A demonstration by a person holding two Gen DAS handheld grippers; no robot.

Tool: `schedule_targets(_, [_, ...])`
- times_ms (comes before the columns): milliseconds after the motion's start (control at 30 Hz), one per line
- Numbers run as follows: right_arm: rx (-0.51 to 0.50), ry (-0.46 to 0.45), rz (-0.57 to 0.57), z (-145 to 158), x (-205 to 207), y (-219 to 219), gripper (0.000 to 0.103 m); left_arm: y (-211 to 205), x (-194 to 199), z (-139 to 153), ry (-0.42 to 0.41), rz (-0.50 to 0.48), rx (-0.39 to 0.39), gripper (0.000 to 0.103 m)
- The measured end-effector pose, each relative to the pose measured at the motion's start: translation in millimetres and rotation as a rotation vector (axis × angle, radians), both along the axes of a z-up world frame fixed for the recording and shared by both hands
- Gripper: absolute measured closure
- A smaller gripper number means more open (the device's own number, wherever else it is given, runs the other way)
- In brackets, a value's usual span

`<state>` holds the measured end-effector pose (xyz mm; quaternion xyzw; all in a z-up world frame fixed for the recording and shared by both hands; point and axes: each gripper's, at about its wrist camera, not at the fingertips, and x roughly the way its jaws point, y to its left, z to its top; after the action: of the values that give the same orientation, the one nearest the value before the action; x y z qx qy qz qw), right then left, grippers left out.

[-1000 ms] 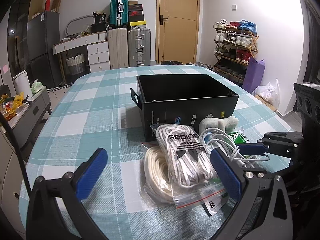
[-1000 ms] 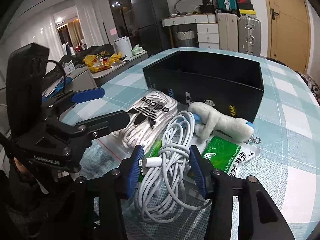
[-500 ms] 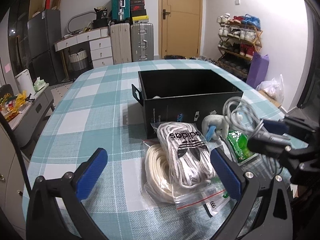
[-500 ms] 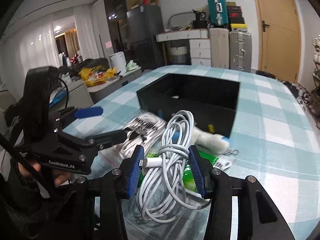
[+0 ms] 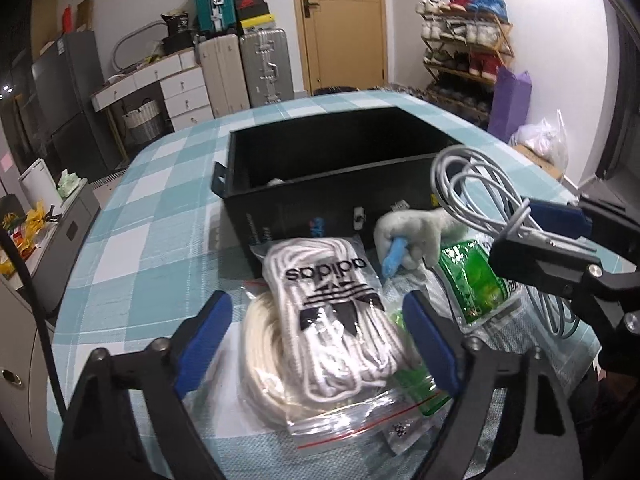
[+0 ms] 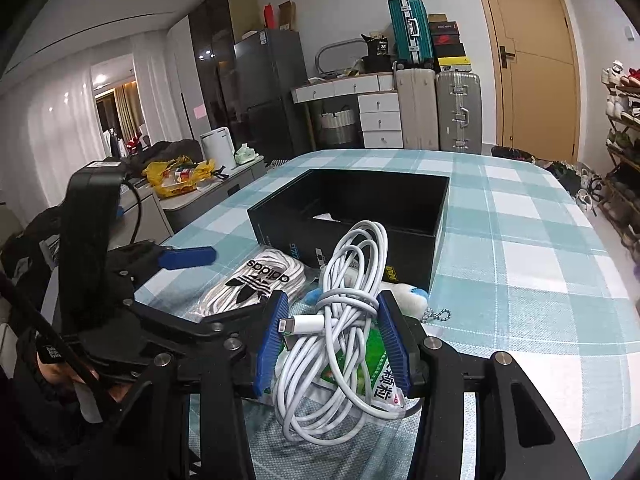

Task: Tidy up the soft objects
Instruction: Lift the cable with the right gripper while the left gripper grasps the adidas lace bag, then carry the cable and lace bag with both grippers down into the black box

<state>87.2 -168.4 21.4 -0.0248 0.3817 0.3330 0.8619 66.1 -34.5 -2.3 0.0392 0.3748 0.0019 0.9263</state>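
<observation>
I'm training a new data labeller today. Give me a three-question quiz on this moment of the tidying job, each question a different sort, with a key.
1. True or false: the right gripper is shut on the white cable.
2. Which item lies between the open fingers of the left gripper? A) the stuffed toy B) the bag of white laces C) the green packet
3. Fill in: the stuffed toy lies against the front wall of the black ____.

Key: 1 true; 2 B; 3 box.
</observation>
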Motion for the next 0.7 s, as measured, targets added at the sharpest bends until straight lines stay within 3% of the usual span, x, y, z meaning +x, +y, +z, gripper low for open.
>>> schedule_targets(233, [0.003,0.002,-0.002,-1.2,-0.8,0.2,0.057,-6.6,1.2,-4.0,0.018,-0.039,-0.013,0.046])
schedule_targets(300, [0.003,-0.001,-0.003,-1.1,-1.6,-0.5,0.057,-7.9,-1.0,-3.4,0.008,-0.048,-0.007,0.061])
schedule_targets(467, [0.005,-0.002,-0.005,-1.0,-2.5,-2.7,0.057,-1.7,-4.1,-0.8,-0.004,-0.058,-0.032,0.069])
schedule_targets(700, [0.013,-0.011,-0.007,0.8,-2.5,-4.9,0.057,10.8,-12.2,7.2,-0.033,-0.04,-0.08,0.07])
